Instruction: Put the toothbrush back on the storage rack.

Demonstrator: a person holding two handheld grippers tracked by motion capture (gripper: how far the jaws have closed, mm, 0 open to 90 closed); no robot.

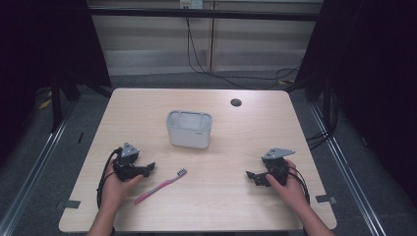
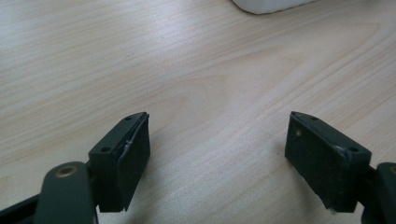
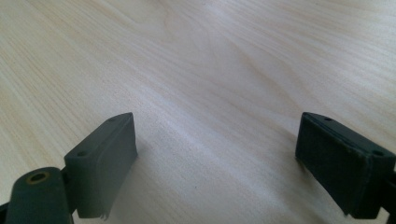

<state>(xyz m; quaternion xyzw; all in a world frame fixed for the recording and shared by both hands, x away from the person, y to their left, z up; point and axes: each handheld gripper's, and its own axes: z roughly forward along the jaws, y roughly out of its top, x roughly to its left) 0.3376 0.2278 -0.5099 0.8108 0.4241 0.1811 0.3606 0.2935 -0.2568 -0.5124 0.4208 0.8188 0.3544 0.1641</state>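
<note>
Two grippers rest near the front edge of the table (image 1: 231,206), each held in a person's hand; the left gripper (image 1: 147,168) has its jaws spread wide with bare wood between them, as the left gripper view confirms (image 2: 217,154), and the right gripper (image 1: 252,176) likewise stands open and holds nothing (image 3: 215,158). Just beside the left gripper, toward the middle of the table, lies a pink toothbrush (image 1: 160,186), flat, its bristled head (image 1: 181,172) pointing away toward the tub; it touches neither gripper. Farther back, near the centre, stands a pale grey tub (image 1: 189,129), upright, open at the top, well apart from the toothbrush. Farthest, a dark round hole (image 1: 236,102) marks the back of the table. Likely risks: the handle is thin and lies flush on the wood, so jaws lowered too shallow may close above it, or scrape and skid it sideways; a grip near one end may let the brush swing and drop; a brush carried level may catch the tub's rim (image 1: 189,114) and tip or push the light tub.
</note>
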